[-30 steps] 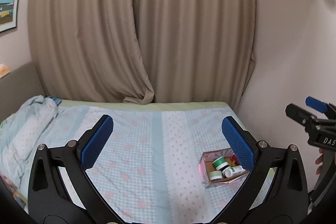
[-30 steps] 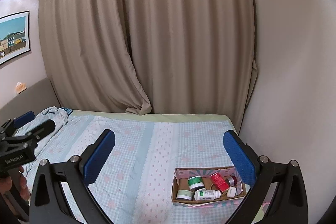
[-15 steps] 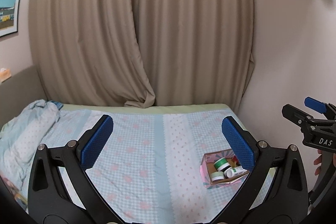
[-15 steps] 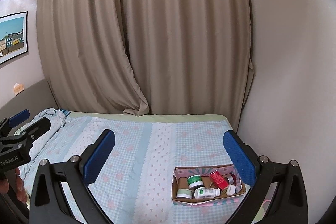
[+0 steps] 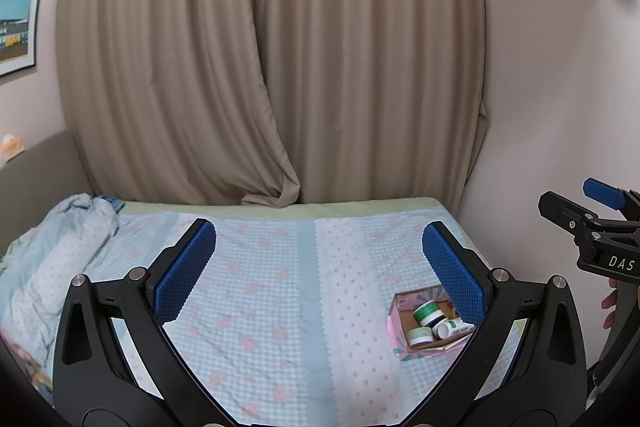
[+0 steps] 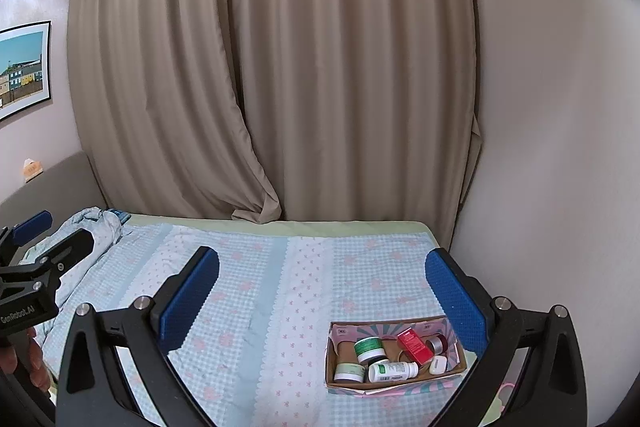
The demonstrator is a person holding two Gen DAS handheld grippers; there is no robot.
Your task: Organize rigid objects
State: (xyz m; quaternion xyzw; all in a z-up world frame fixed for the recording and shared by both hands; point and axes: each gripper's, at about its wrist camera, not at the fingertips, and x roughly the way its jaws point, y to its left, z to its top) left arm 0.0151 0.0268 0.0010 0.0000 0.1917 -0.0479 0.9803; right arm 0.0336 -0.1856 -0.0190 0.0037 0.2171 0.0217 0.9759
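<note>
Six or so small containers lay gathered inside the cardboard box (image 6: 394, 355) near the right edge of the bed (image 6: 256, 307), and nothing else rigid could be seen loose on the checked sheet. Among them were a green-lidded jar (image 6: 369, 347) upright, a second jar (image 6: 349, 373) in the front corner, a white bottle (image 6: 393, 371) lying on its side, a red carton (image 6: 414, 345) tilted against a small silver-capped pot (image 6: 437, 343), and a white cap-like piece (image 6: 438, 365) too small to identify. The left gripper (image 5: 316, 271) and the right gripper (image 6: 322, 293) both hung well above the sheet, fingers spread wide, holding nothing. By the look of it, the collecting was largely done; what might remain was standing the toppled bottle and carton upright, though whether that counted as part of the job could not be told. A crumpled blanket (image 5: 48, 259) lay at the far left, and anything beneath it was hidden.
</note>
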